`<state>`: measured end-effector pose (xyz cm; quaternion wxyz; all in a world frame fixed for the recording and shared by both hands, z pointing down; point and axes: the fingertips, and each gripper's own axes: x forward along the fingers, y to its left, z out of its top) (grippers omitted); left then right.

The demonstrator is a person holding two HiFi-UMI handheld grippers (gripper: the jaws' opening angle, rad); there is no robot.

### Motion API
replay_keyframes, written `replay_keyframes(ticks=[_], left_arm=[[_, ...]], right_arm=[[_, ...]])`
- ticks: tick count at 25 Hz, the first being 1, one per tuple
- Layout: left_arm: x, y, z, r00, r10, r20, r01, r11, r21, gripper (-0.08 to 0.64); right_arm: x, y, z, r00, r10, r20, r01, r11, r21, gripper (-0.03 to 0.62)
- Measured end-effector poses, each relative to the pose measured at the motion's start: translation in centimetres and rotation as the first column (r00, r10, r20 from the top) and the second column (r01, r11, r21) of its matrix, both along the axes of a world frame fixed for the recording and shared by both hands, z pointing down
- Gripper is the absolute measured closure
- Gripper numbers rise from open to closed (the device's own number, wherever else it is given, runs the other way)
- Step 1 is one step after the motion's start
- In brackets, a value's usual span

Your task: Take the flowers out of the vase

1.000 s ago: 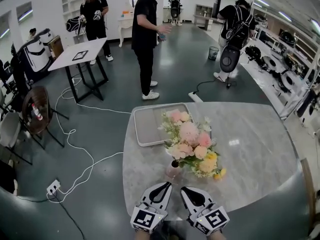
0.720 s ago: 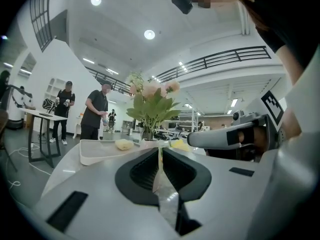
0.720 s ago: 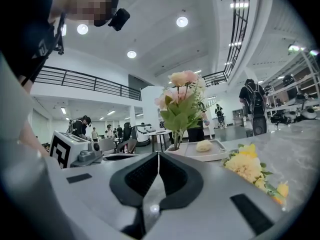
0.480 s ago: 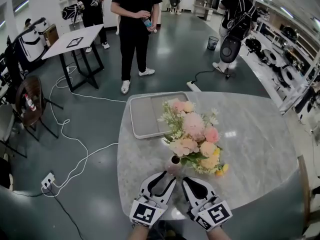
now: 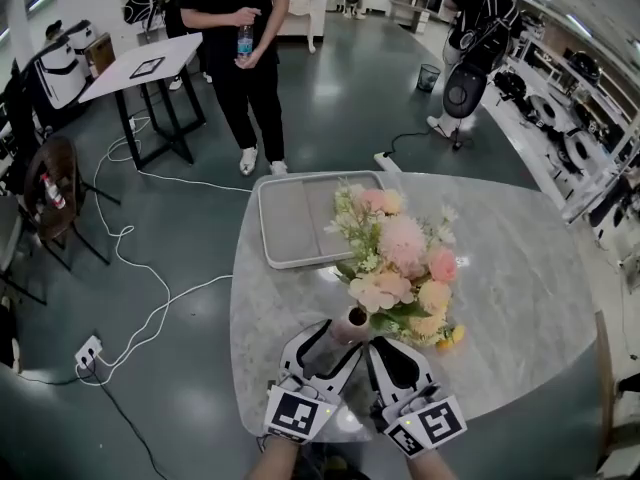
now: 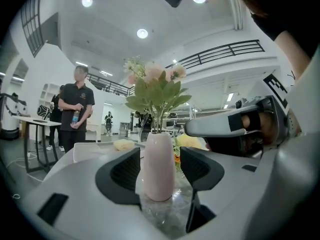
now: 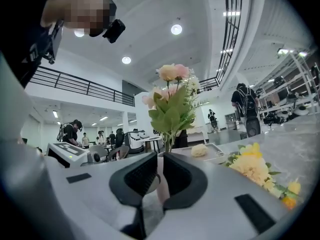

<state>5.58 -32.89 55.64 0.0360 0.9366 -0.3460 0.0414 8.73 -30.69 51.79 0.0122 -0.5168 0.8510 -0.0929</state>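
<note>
A: Head view first. Where is the thing?
B: The small pale-pink ceramic vase (image 5: 352, 321) stands near the 6 o'clock edge of the grey marble tabletop (image 5: 510, 288). Its bunch of pink, cream and yellow flowers (image 5: 400, 263) leans toward 1 o'clock. A flat grey rectangular tray (image 5: 264, 230) lies at 11 o'clock. The left claw (image 5: 325, 340) and right claw (image 5: 390, 348) both point at the vase from 6 o'clock.
A: And against half a second ago?
B: Both claws have crept closer to the vase, and the person in black (image 5: 240, 28) holding a bottle has stepped nearer at 12 o'clock.
A: Left gripper view?
B: The left claw (image 6: 159, 159) is wide open astride the vase (image 6: 159, 174), with slim gaps either side, and grips nothing yet.
A: Right gripper view?
B: The right claw (image 7: 159, 176) is narrowed to a slit and empty. A sliver of vase (image 7: 161, 186) shows through it, with the flowers (image 7: 172, 99) above.
A: Risks?
B: The bunch looks top-heavy. A pad nudging the vase off-centre could tip it, and pulling stems before the vase is clamped could drag it along.
</note>
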Motion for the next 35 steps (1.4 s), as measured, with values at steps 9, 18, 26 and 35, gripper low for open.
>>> replay_keyframes(ticks=[9, 18, 26, 35], left_arm=[[1.2, -1.0, 0.7, 0.999, 0.022, 0.044, -0.022, 1.0, 0.009, 0.298], [1.6, -1.5, 0.8, 0.999, 0.019, 0.032, -0.02, 0.999, 0.025, 0.324], [1.5, -1.3, 0.8, 0.999, 0.021, 0.039, -0.022, 0.999, 0.034, 0.324], [2.0, -1.5, 0.7, 0.999, 0.013, 0.036, -0.014, 1.0, 0.027, 0.324]], right_arm=[[0.7, -1.9, 0.0, 0.999, 0.03, 0.021, -0.03, 0.999, 0.016, 0.499], [0.2, -3.6, -0.2, 0.998, 0.015, 0.056, -0.017, 0.999, 0.037, 0.471], [-0.6, -4.5, -0.6, 0.998, -0.003, 0.07, -0.002, 0.998, 0.068, 0.469], [-0.5, -5.4, -1.0, 0.999, -0.017, 0.046, 0.013, 0.997, 0.081, 0.487]])
